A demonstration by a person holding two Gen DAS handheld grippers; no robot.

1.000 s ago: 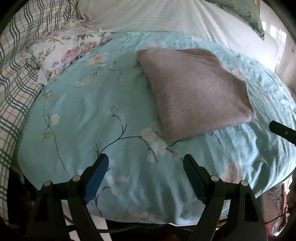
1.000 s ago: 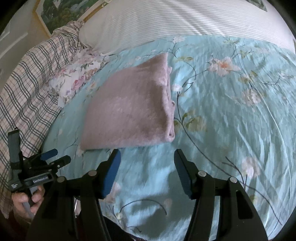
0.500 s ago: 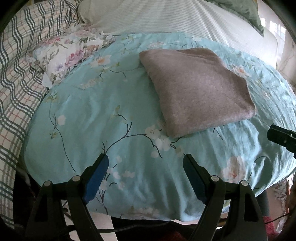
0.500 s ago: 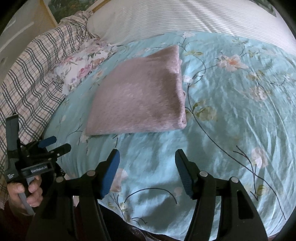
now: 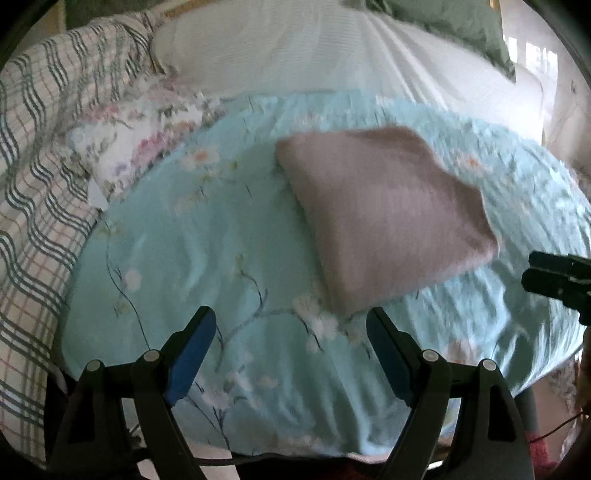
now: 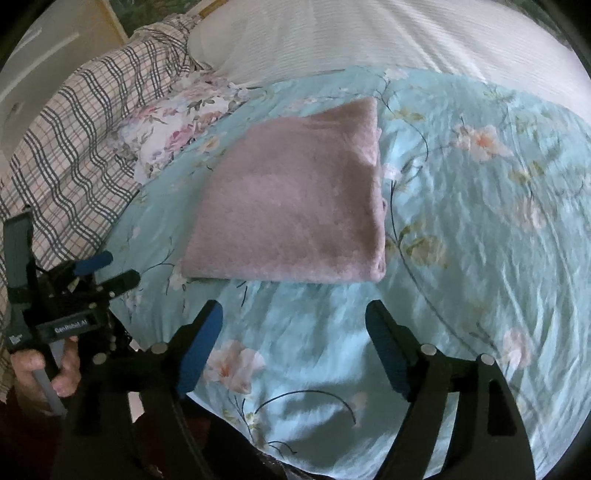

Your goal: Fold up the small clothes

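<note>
A folded mauve fuzzy garment point(image 5: 384, 218) lies flat on the turquoise floral bedspread point(image 5: 207, 236); it also shows in the right wrist view point(image 6: 295, 206). My left gripper point(image 5: 291, 321) is open and empty, held above the bed's near edge, short of the garment's near corner. My right gripper point(image 6: 293, 314) is open and empty, just short of the garment's near edge. The right gripper's tip shows at the right edge of the left wrist view point(image 5: 554, 277). The hand-held left gripper shows at the left of the right wrist view point(image 6: 107, 269).
A floral cloth point(image 6: 173, 129) lies bunched at the bedspread's far left. A plaid blanket point(image 6: 74, 133) covers the left side. A white striped pillow point(image 6: 369, 37) lies behind, with a green pillow point(image 5: 454, 26) at the far right. The bed edge point(image 5: 295, 450) is right below.
Both grippers have pulled back and up from the bed, so the garment looks farther off. The garment has not moved. Both grippers stay open.
</note>
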